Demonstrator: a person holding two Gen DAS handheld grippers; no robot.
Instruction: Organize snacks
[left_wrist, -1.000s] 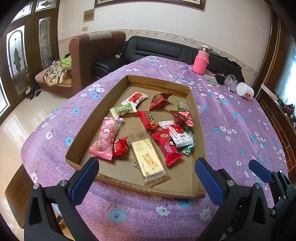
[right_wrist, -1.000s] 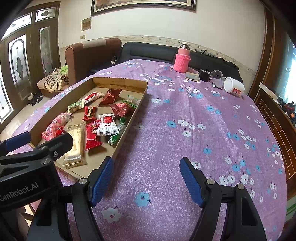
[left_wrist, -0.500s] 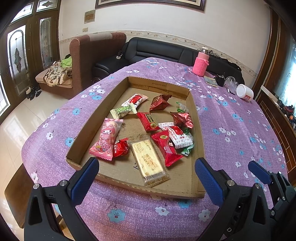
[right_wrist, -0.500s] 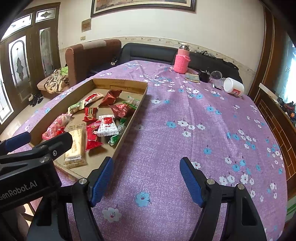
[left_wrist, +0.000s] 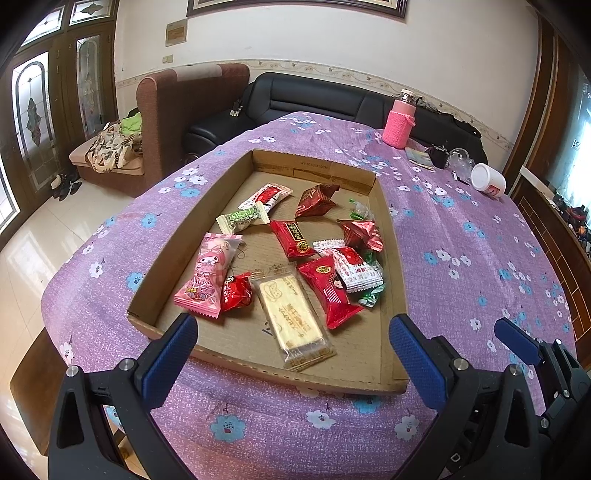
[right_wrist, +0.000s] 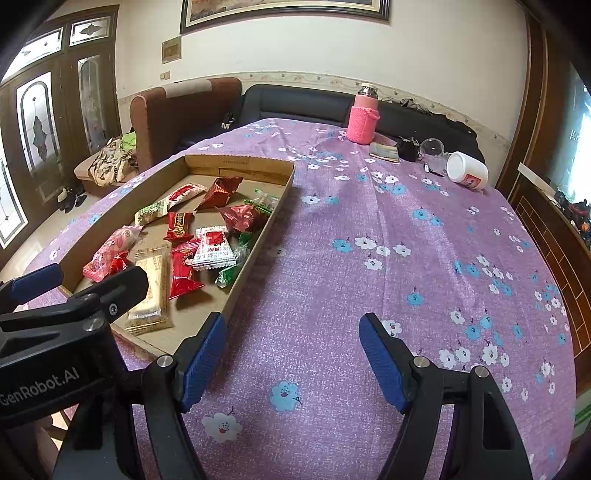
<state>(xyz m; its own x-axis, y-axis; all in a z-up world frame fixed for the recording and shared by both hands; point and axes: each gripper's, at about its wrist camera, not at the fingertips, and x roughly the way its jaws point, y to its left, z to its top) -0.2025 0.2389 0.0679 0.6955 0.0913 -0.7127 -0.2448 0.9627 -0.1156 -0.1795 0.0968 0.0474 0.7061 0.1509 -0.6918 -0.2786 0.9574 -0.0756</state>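
A shallow cardboard tray (left_wrist: 391, 258) lies on the purple flowered tablecloth and holds several wrapped snacks: a pink packet (left_wrist: 208, 273), a clear-wrapped biscuit bar (left_wrist: 291, 317), red packets (left_wrist: 328, 291) and a green-and-white one (left_wrist: 242, 218). My left gripper (left_wrist: 293, 354) is open and empty, above the tray's near edge. My right gripper (right_wrist: 293, 362) is open and empty over bare cloth, just right of the tray (right_wrist: 258, 243). The left gripper's body (right_wrist: 66, 332) shows at the left of the right wrist view.
At the table's far end stand a pink-sleeved bottle (left_wrist: 399, 123), a small booklet (left_wrist: 419, 158), a glass (left_wrist: 460, 158) and a tipped white jar (left_wrist: 487, 180). A brown armchair (left_wrist: 177, 110) and black sofa (left_wrist: 314, 103) lie beyond. Table edge is close in front.
Both views have shifted only slightly; the grippers stay open and the snacks have not moved.
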